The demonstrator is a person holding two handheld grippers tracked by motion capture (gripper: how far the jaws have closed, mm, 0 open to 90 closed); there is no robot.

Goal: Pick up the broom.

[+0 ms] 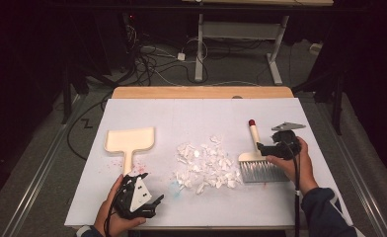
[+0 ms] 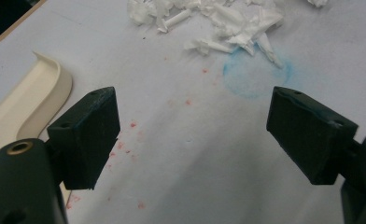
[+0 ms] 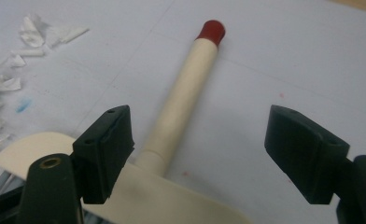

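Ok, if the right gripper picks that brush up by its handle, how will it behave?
The brush handle looks round and smooth, so it may twist between the pads. The bristle head is wider, so that end will likely sag. It lies flat, so rolling seems unlikely.

Beyond the tongs, a white-covered desk (image 1: pixel 191 111) with a wooden far edge stands on grey floor (image 1: pixel 43 163). Past it, cables (image 1: pixel 152 59) sprawl around a white frame table (image 1: pixel 241 34) in a dark room.
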